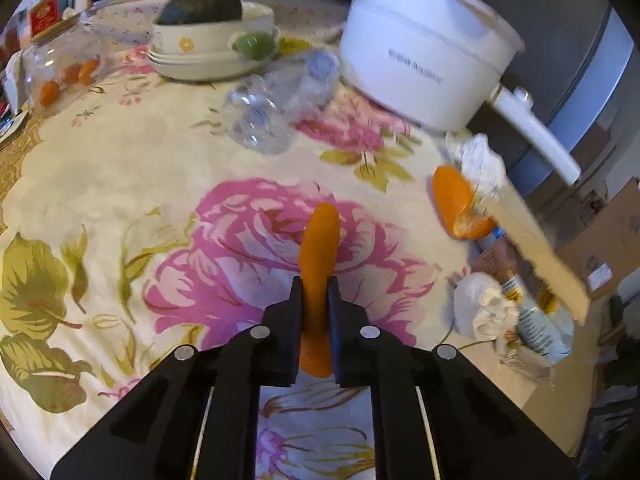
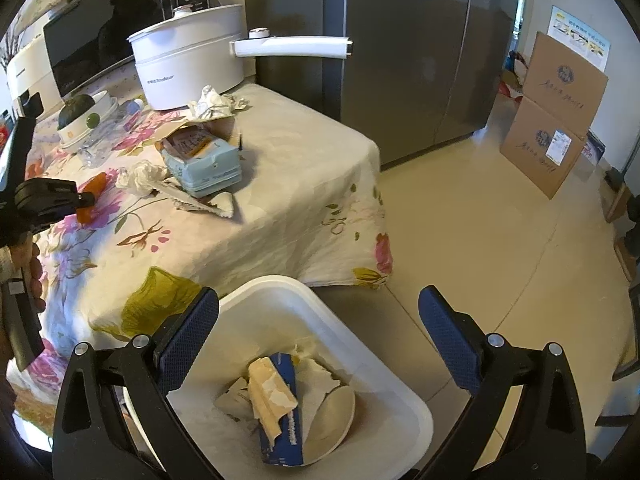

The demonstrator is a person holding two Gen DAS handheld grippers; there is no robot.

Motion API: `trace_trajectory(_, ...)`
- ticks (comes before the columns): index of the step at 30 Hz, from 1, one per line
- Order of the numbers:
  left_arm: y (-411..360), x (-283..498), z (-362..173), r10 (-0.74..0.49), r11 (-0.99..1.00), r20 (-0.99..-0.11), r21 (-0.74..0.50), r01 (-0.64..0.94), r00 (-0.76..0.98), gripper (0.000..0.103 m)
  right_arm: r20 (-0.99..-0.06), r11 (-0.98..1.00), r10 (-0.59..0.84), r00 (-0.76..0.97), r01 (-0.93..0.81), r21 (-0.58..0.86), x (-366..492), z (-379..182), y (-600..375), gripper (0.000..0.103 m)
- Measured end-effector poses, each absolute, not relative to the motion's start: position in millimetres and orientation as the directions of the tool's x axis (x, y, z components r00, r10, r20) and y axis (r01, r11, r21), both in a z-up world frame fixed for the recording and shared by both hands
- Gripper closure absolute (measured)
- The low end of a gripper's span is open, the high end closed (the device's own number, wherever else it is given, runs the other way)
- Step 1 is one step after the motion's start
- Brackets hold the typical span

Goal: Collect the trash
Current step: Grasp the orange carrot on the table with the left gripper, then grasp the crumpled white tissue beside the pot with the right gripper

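We have the left gripper point(image 1: 314, 284) pinched on an orange peel point(image 1: 319, 240), lifted over the flowered tablecloth point(image 1: 120, 168), presumably to carry it to the bin. Further right, near the table's right edge, more trash waits: a second peel point(image 1: 454, 200), crumpled tissues point(image 2: 140, 176) and a pale blue carton point(image 2: 208, 164), all just beside one another. The right gripper point(image 2: 320, 320) hangs spread wide and empty above the white bin point(image 2: 400, 396), which stands against the table's near corner so that drops are short; it already holds a blue box point(image 2: 286, 428).
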State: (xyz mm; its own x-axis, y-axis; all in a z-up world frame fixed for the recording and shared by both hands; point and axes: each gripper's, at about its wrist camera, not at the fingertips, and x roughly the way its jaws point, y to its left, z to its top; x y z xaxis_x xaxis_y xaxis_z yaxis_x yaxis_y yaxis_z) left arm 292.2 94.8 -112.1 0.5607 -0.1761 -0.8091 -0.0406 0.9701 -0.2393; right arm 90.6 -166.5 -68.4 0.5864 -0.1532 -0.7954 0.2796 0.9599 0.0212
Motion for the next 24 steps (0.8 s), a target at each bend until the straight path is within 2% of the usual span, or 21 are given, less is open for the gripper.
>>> trace_trajectory(5, 102.7, 270.2, -66.8, -0.296, 0.927, -0.715, -0.375, 0.01, 0.633, 0.092, -0.77, 0.979, -0.072, 0.634, 0.194, 0.068, 126.8, -32.6, -165.3, 0.007)
trace_trajectory(9, 102.3, 246.8, -29.0, -0.392, 0.884, -0.625, -0.459, 0.089, 0.675, 0.092, -0.746, 0.985, 0.013, 0.666, 0.119, 0.124, 198.2, 7.7, -169.0, 0.007)
trace_trajectory(13, 108.1, 237.4, -16.4, -0.464, 0.839, -0.582, -0.53, 0.121, 0.668, 0.092, -0.773, 0.984, 0.095, 0.627, 0.059, 0.168, 276.6, 22.9, -163.0, 0.009)
trace_trajectory(17, 110.5, 237.5, -13.6, -0.49, 0.827, -0.584, -0.546, 0.134, 0.647, 0.092, -0.82, 0.987, 0.116, 0.56, 0.027, 0.158, 334.8, 14.0, -151.0, 0.011)
trace_trajectory(24, 119.2, 235.3, -15.5, -0.505, 0.821, -0.587, -0.552, 0.143, 0.633, 0.091, -0.894, 0.992, 0.076, 0.442, 0.053, 0.111, 390.5, -43.1, -133.2, 0.029)
